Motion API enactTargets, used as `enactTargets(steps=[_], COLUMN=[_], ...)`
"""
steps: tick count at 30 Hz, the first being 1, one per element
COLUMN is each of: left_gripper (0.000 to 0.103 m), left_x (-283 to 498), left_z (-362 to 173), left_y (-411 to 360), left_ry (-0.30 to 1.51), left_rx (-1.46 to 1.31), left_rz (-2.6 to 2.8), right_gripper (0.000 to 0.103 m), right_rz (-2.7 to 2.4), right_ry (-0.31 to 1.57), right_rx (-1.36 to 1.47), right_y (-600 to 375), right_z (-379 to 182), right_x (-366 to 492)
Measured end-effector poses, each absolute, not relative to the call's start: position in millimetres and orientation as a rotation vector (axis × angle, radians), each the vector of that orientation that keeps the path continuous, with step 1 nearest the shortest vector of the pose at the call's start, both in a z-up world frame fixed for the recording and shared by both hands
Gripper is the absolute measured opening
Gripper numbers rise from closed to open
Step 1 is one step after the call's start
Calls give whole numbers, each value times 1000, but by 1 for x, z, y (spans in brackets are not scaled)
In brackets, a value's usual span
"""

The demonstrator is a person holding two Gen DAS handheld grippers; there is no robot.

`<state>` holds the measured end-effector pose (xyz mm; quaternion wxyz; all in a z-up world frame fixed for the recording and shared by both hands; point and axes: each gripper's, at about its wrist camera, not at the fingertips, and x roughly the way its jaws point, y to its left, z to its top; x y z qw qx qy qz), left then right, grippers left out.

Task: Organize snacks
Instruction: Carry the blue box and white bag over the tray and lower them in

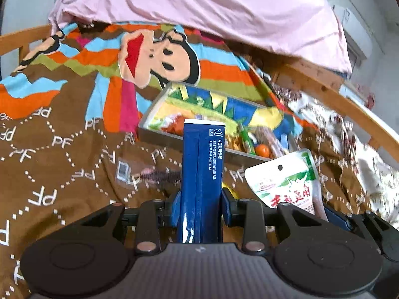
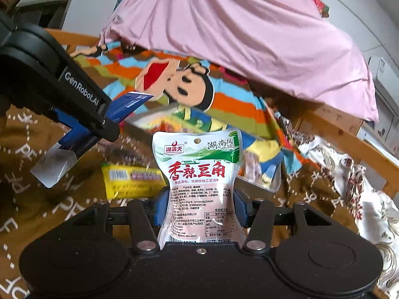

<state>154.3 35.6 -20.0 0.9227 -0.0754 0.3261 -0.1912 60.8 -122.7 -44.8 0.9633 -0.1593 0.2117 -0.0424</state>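
Both grippers are busy over the bed here. The left gripper (image 1: 199,206) is clamped on a blue pack (image 1: 202,172), which stands upright between the blue pads with its white top edge pointing toward the tray (image 1: 159,134). The right gripper (image 2: 200,206) is pinched on a pouch (image 2: 199,174), white and green with big red characters and a hang hole at the top, also held upright. In the left view you can see that same pouch just to the right of the blue pack, so the two grippers are close, side by side.

The tray sits on the blanket (image 1: 62,149) toward the bed's right side, near the wooden rail (image 1: 336,94). It's already got stuff in it: a colourful bag along the far side, something orange, and some smaller wrappers I can't make out.

A yellow packet (image 2: 132,180) lies flat on the blanket in front of the tray, to the left of the pouch. A pink sheet (image 2: 237,37) hangs over the far end of the bed.
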Motion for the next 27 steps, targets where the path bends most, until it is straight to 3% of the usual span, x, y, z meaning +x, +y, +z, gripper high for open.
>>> enactTargets(steps=[14,27], left_gripper=[37,37], left_x=[212,311], left_z=[-5,-15], left_y=[23,0], left_ry=[450,380], left_rx=[-162,-276], left_rz=[-303,-276], right_gripper=[55,55], right_rz=[-23,-122], right_ry=[297,295], right_rx=[-476,-252], right_y=[-155,-183], right_z=[-5,-36], right_x=[127,245])
